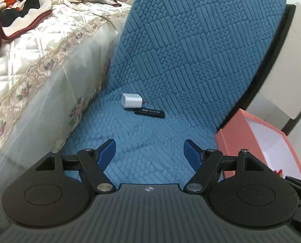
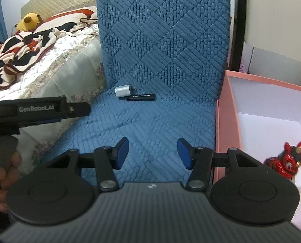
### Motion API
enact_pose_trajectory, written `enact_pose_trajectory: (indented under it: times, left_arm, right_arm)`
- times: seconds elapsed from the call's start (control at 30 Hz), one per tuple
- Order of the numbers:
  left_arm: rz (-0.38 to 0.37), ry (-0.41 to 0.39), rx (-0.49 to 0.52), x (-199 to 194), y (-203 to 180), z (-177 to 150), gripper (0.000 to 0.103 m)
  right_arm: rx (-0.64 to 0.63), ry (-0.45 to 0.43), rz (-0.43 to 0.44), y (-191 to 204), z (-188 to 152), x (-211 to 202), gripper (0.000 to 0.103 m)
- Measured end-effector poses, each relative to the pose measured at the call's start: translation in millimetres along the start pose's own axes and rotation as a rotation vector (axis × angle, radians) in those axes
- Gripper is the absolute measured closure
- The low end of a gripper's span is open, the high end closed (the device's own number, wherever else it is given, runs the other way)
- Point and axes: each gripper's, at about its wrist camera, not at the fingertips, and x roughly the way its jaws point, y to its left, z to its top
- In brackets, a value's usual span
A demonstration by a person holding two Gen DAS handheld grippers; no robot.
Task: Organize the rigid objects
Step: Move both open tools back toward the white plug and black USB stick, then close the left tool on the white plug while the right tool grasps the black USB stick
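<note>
While a quilted bed lines the left, both grippers, left gripper and right gripper, hover empty with jaws apart over a blue chair seat, where a white charger touches a black stick; a pink box holding a red figurine stands right.

fingers: my left gripper and right gripper carry blue flat pads on black linkages
pivots: silver round screws behind the pads
body: grey ribbed housing
marking: white "GenRobot.AI"
</note>
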Motion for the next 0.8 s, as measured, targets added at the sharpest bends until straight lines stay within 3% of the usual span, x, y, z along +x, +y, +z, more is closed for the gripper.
enact_pose_trajectory:
  times: [0.2, 0.6, 0.8]
  left_arm:
    - [0.045, -0.019, 0.011, 20.6, 7.1, 14.3, 0.016]
    - [0.041, 0.038, -0.024, 69.5, 28.1, 40.1, 0.016]
    - [0.054, 0.057, -0.021, 93.9, 29.6, 48.2, 0.016]
  right_arm:
    - [-0.018, -0.010, 0.006, 4.0, 5.1, 19.3, 0.047]
    - [-0.013, 0.002, 0.044, 7.3, 20.1, 67.4, 0.047]
    - [-0.008, -0.006, 0.053, 5.4, 30.0, 87.4, 0.041]
